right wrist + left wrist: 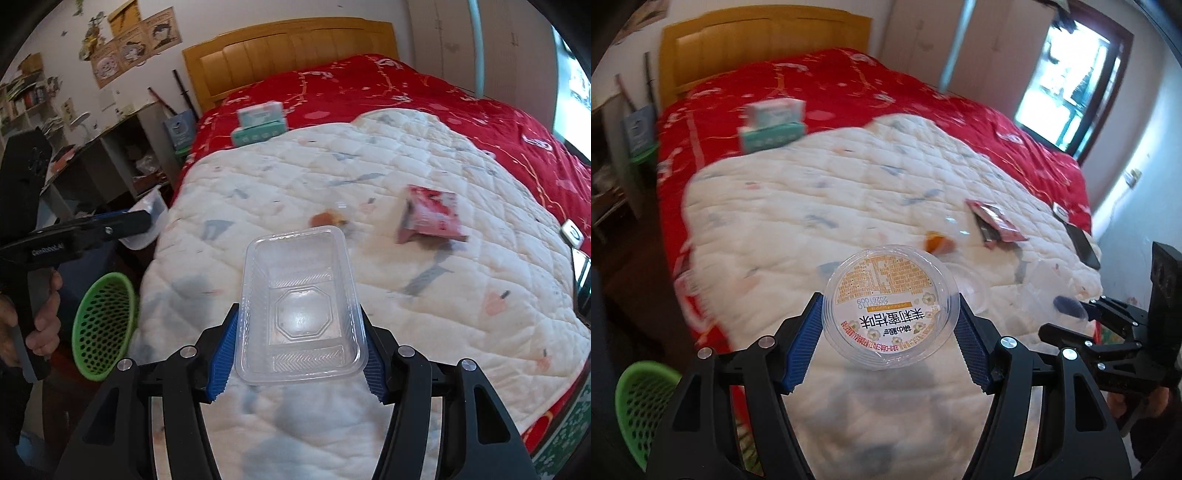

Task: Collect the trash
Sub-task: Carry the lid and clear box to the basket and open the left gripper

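The left hand-held gripper [890, 325] is clamped on a round clear cup [890, 306] with a printed lid, held above the white quilt [812, 206] near the foot edge of the bed. The right hand-held gripper [299, 354] is clamped on an empty clear plastic tray [299, 306], also above the quilt. On the quilt lie a red wrapper [430, 216] and a small orange scrap [327, 218] (blurred). A green basket [105, 325] stands beside the bed's left edge.
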{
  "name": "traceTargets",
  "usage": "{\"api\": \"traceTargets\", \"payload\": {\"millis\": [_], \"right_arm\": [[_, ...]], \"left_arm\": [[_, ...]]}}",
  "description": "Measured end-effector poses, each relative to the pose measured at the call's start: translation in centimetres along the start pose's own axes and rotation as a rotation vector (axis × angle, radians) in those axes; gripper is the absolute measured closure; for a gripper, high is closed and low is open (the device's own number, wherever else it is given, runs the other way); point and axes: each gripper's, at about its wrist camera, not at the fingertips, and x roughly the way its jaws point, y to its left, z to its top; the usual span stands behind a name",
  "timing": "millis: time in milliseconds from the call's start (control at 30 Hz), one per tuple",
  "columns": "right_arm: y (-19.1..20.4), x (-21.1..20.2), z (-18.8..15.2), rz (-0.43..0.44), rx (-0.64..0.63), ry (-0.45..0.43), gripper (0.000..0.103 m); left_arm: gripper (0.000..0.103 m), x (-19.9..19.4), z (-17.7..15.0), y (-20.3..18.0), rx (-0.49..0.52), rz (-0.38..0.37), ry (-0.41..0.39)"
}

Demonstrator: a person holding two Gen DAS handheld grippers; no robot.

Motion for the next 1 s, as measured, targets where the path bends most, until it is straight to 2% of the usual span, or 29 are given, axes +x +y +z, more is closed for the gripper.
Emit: {"api": "traceTargets", "payload": {"millis": [267,400,600,1000], "right_arm": [[5.9,0.9,-0.1,0.079,-0.065,0.016,0.047],[8.6,1.3,-0.1,0.109,-0.102,0.023,0.047],[12.0,1.9,0.0,0.143,-0.148,0.033,0.047],[16.4,3.5,0.0,0.189,-0.216,0.067,0.047]], "left_arm": [[0.036,-5.9,-4.3,7.0,-0.103,0.142,-0.036],[0.036,-7.8,-6.8,10.4,-0.177,0.183,-0.034],[0.036,-9.5,-10.6,14.7,-0.269,0.255,-0.01],[0.036,-10.2,-16.1,20.6,-0.436,0.327,0.06]]}}
